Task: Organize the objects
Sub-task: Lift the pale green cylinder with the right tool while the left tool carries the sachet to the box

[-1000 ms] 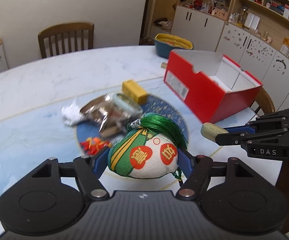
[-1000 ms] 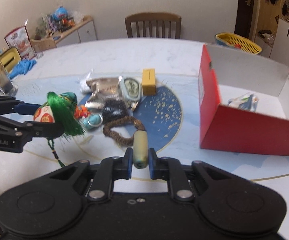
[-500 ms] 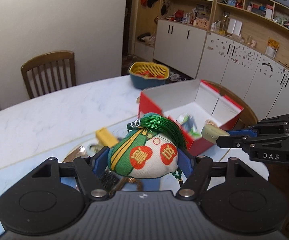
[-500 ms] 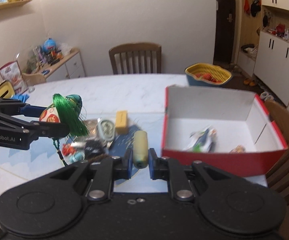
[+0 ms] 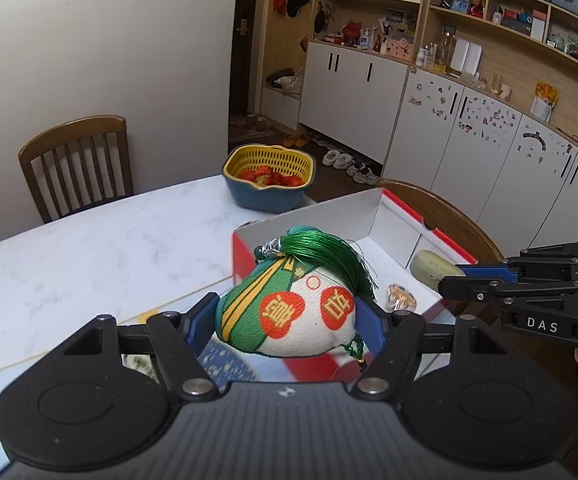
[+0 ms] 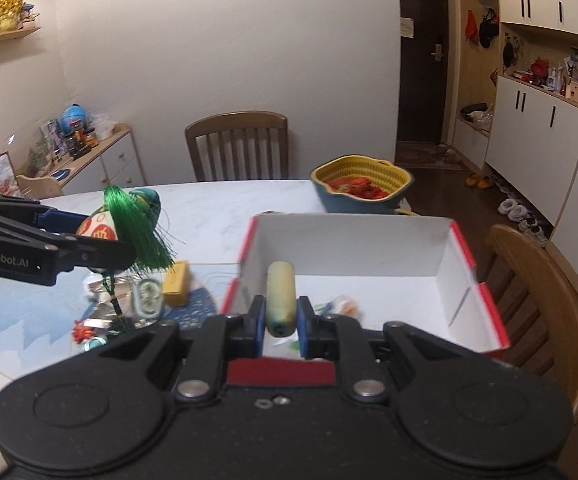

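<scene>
While a second ago over clutter, both tools (loaded) now face the red box [image 6: 465, 256].

Matte black left gripper [image 5: 287, 316] and right gripper [image 6: 281, 318] carry blue finger pads [image 6: 257, 326], silver pivot screws and round housings; white lettering reads "GenRobot.AI" and "DAS"; thin black cable trails left.

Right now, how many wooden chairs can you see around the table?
2. One slat-backed chair stands at the far side of the marble table. The other chair is at the right, just behind the red box. More may sit out of view.
</scene>
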